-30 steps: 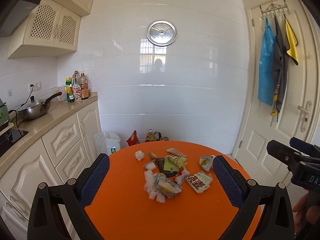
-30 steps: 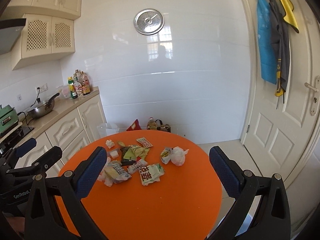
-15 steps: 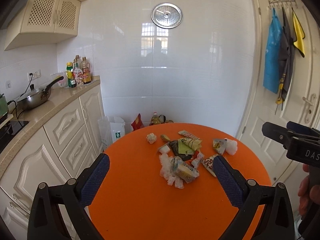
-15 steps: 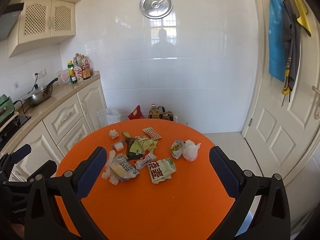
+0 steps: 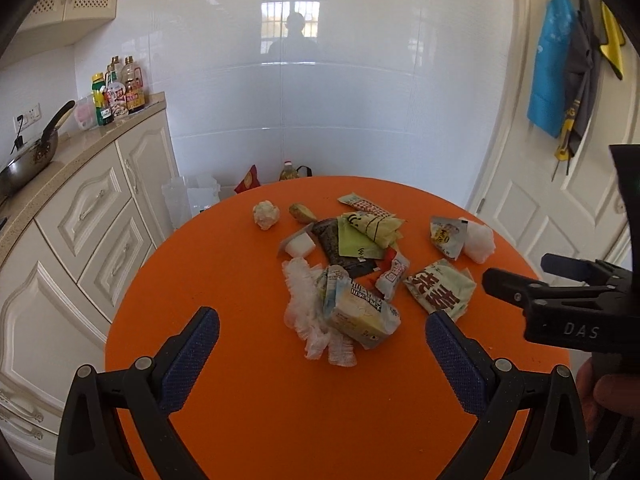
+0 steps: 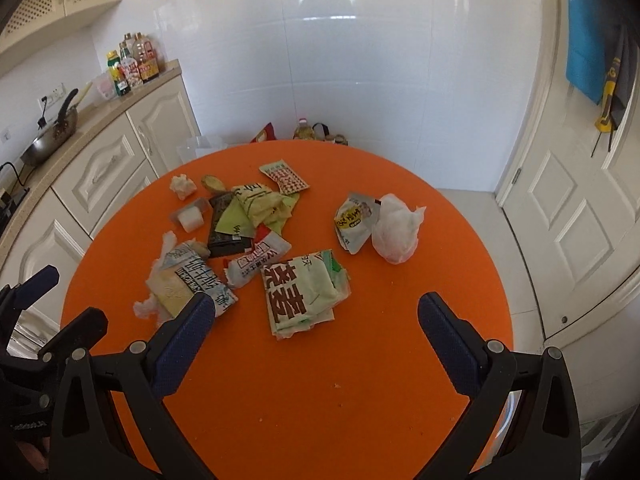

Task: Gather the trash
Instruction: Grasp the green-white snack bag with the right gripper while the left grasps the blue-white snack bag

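Several pieces of trash lie on a round orange table (image 5: 224,280) (image 6: 360,360): a pale green wrapper with red characters (image 5: 440,290) (image 6: 300,292), a yellowish packet on crumpled white plastic (image 5: 356,316) (image 6: 176,288), a white crumpled bag (image 5: 478,240) (image 6: 396,228), a snack pouch (image 5: 446,234) (image 6: 354,220), and a heap of green and black wrappers (image 5: 356,236) (image 6: 248,212). My left gripper (image 5: 320,336) hovers open above the near side of the pile, holding nothing. My right gripper (image 6: 312,320) is open and empty too, over the green wrapper; it also shows at right (image 5: 532,284).
A kitchen counter (image 5: 80,160) with cream cabinets, a wok (image 5: 28,160) and bottles (image 5: 118,92) runs along the left. A white door (image 6: 580,208) with hanging aprons stands at right. Bags and bottles (image 5: 248,178) sit on the floor behind the table.
Both grippers have moved forward and tilted down toward the table, so the trash pile looks closer and larger. Both stay open.
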Action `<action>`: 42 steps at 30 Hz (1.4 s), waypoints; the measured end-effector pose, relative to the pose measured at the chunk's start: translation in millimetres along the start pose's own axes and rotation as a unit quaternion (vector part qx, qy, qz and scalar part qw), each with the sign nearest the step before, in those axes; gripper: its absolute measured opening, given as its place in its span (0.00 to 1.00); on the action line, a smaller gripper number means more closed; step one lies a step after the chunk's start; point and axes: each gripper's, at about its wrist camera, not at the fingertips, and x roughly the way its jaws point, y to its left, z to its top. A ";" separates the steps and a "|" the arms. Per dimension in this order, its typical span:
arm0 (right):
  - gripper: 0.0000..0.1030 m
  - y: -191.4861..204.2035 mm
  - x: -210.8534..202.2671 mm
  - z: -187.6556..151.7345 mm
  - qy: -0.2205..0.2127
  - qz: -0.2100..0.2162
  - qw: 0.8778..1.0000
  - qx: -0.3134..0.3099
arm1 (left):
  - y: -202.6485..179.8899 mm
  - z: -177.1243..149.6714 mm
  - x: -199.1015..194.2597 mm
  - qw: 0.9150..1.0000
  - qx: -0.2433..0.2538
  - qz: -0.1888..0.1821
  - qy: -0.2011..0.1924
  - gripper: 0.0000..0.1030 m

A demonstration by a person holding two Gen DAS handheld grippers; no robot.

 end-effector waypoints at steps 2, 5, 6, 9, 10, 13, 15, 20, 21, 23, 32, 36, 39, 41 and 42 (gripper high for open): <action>0.97 -5.6 21.1 1.2 0.016 0.005 1.000 -0.001 | -9.1 8.4 20.6 1.000 0.007 -0.005 0.007 0.99; 0.96 -7.6 46.4 -0.3 0.042 0.022 0.999 -0.002 | -18.9 17.7 50.8 1.000 0.020 -0.005 0.024 0.99; 0.96 -7.9 54.5 -1.2 0.049 0.030 0.998 -0.002 | -21.6 21.3 59.7 0.999 0.023 -0.003 0.028 0.99; 0.96 -1.3 69.3 -1.0 0.061 0.044 0.997 -0.013 | -28.1 30.0 76.9 0.999 0.032 -0.002 0.030 0.99; 0.96 1.2 75.0 -0.8 0.064 0.047 0.997 -0.020 | -29.7 33.3 81.2 0.999 0.035 -0.003 0.029 0.99; 0.88 8.3 92.6 -1.8 0.070 0.033 0.996 -0.040 | -34.0 36.3 94.1 0.998 0.045 0.006 0.032 0.99; 0.80 13.6 93.3 -3.4 0.064 0.014 0.996 -0.062 | -34.5 37.9 101.8 0.998 0.050 0.012 0.033 0.99; 0.69 -1.6 85.2 -8.8 0.056 0.023 0.997 -0.054 | -36.3 32.0 119.9 0.997 0.059 0.019 0.039 0.99; 0.69 -6.2 82.6 -9.6 0.055 0.024 0.997 -0.047 | -36.3 31.1 124.2 0.997 0.067 0.021 0.039 0.99; 0.68 -15.5 76.8 -11.7 0.052 0.029 0.998 -0.029 | -44.3 23.8 124.8 0.996 0.081 0.025 0.036 0.99; 0.68 -35.0 59.9 -9.8 0.042 0.032 0.999 -0.005 | -66.6 6.5 163.5 0.985 0.147 0.069 0.054 0.98; 0.68 -33.0 58.2 -9.8 0.040 0.038 0.998 -0.005 | -70.5 3.5 181.5 0.985 0.153 0.042 0.074 0.64; 0.68 -31.6 55.6 -10.4 0.038 0.040 0.998 -0.004 | -69.0 3.5 188.7 0.984 0.145 0.057 0.082 0.59; 0.68 -31.7 53.9 -11.1 0.038 0.042 0.998 -0.002 | -66.4 1.9 187.9 0.984 0.144 0.055 0.084 0.59; 0.68 -32.0 52.6 -11.1 0.037 0.042 0.998 -0.002 | -63.7 0.4 182.5 0.986 0.137 0.048 0.084 0.61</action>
